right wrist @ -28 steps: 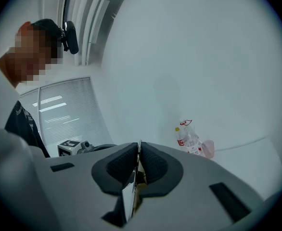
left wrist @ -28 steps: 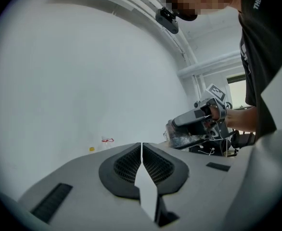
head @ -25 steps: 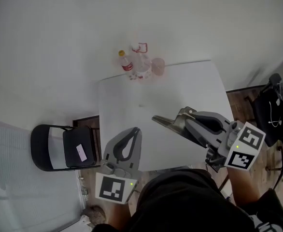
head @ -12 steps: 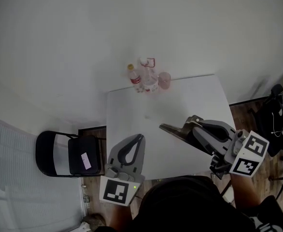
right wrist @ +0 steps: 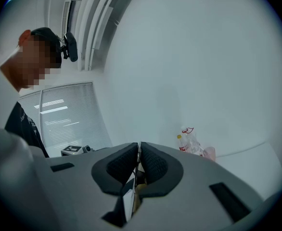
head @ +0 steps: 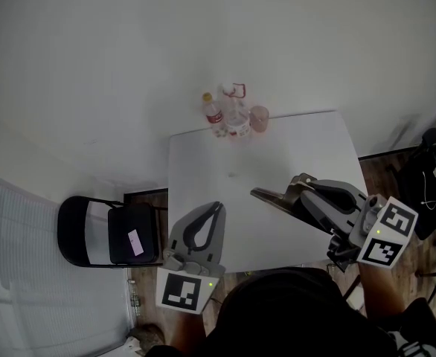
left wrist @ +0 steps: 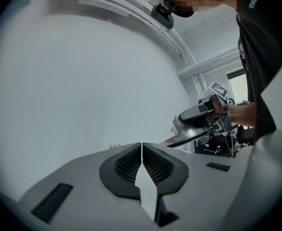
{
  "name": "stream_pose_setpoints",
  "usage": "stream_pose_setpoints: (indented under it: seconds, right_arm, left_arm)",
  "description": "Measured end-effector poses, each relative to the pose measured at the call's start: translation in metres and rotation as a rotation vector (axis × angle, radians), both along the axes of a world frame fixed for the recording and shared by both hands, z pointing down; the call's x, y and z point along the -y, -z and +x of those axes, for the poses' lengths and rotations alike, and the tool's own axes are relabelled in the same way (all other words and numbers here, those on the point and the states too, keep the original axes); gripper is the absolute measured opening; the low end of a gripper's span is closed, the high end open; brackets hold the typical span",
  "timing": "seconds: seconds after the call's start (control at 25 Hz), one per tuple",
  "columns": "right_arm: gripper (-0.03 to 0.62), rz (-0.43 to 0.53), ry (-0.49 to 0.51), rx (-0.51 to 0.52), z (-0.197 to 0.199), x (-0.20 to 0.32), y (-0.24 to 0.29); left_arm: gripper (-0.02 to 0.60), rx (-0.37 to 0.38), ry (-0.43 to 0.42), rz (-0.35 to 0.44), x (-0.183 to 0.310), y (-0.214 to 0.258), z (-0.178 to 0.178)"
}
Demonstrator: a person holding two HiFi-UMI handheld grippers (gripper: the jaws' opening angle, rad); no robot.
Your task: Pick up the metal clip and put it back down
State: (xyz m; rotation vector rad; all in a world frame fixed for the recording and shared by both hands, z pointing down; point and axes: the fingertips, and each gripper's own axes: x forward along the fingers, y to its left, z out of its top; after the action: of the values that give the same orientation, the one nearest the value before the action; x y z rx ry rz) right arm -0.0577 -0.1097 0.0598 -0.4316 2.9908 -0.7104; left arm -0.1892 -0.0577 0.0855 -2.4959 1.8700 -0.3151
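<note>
Nothing has shifted: left tongs (head: pixel 219 206) and right tongs (head: pixel 254 193) stay clenched, empty, above the counter (head: pixel 300 147). The metal clip (head: pixel 231 174), seemingly that speck, awaits pickup.

Over the last second the head view has drifted: bottles (head: pixel 229 114), tabletop (head: pixel 300 147), folding chair (head: pixel 112 233), left gripper (head: pixel 219 205) and right gripper (head: pixel 291 193) with its metal clip (head: pixel 266 195) all sit slightly lower and further right in frame, with more bare wall (head: pixel 203 28) above.
</note>
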Motion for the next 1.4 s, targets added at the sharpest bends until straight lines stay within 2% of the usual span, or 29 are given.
stream_pose_setpoints:
  seconds: [0.4,0.76,1.4]
  right_arm:
    - [0.037,-0.035,0.037,-0.031,-0.016,0.003,-0.014]
    - [0.035,-0.092,0.077,-0.068,-0.054,0.025,-0.055]
    - [0.035,-0.191,0.106,-0.126,-0.077,0.039,-0.122]
  left_arm:
    - [0.023,-0.013,0.042,-0.050,-0.006,-0.014,-0.013]
    - [0.023,-0.033,0.074,-0.122,0.007,-0.055,-0.043]
    - [0.023,-0.047,0.097,-0.231,0.014,-0.117,-0.063]
